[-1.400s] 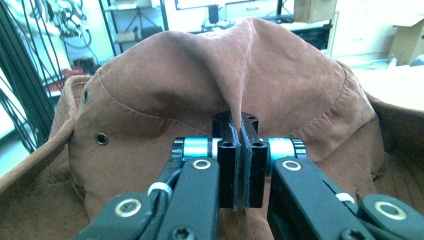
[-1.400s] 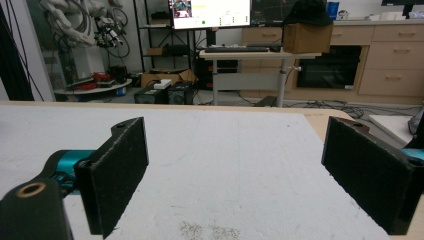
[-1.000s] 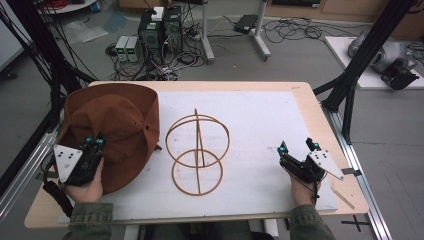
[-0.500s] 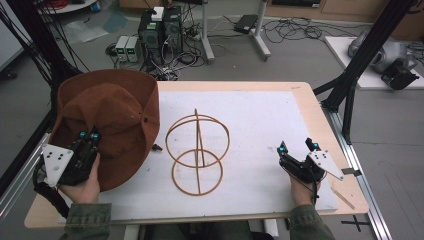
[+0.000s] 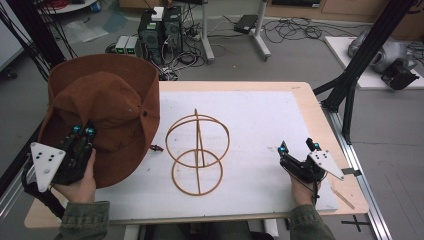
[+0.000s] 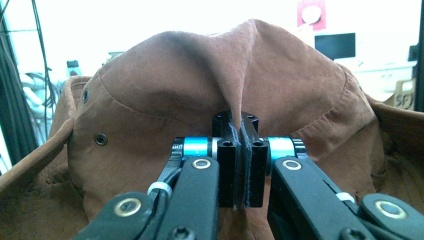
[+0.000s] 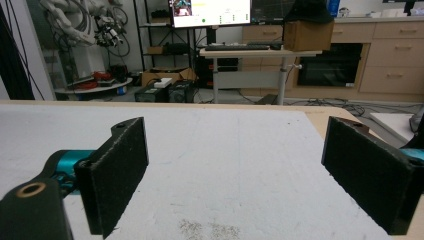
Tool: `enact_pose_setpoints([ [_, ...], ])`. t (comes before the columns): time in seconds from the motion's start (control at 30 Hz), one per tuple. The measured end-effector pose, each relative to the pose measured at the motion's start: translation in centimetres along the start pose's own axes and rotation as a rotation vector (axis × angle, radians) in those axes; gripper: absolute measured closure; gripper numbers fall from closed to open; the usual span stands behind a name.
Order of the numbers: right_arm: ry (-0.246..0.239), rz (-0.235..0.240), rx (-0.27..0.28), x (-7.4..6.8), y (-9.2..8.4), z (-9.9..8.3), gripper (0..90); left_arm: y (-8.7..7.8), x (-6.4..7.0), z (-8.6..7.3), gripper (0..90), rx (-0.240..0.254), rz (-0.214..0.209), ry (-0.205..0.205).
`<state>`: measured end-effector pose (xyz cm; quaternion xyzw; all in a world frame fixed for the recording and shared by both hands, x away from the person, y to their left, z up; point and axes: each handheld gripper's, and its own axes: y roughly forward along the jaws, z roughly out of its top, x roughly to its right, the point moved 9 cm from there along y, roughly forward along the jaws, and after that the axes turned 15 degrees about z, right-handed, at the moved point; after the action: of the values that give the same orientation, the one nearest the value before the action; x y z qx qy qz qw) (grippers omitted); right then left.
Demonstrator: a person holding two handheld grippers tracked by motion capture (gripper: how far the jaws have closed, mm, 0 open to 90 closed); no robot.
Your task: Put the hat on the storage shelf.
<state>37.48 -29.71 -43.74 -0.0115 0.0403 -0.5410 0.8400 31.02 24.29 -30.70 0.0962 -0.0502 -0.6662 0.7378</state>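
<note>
Brown hat [image 5: 102, 117] pinched and lifted at the counter's [image 5: 260, 107] 9 o'clock edge.

Left tool [image 6: 239, 162] clamped tight on 1 thin fold of the crown, nothing else gripped; right tool [image 7: 235, 175] wide open and empty at 4 o'clock, resting on the counter. Wire stand [image 5: 197, 150] of 2 rings at centre, bare. Likely trouble: fabric slipping out of so small a pinch, or the floppy brim snagging and tipping the light stand on approach from 9 o'clock.
</note>
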Motion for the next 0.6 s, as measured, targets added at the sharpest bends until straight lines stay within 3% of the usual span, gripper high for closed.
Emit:
enact_pose_setpoints([
  [0.33, -0.003, 0.005, 0.0, -0.1, 0.0, 0.0, 10.6, 0.5, 0.5, 2.9, 87.5, 0.055, -0.023, 0.008],
  [0.6, -0.005, 0.003, 0.0, 0.0, 0.0, 0.0, 10.6, 1.0, 1.1, 3.9, 87.5, 0.085, -0.111, -0.06],
])
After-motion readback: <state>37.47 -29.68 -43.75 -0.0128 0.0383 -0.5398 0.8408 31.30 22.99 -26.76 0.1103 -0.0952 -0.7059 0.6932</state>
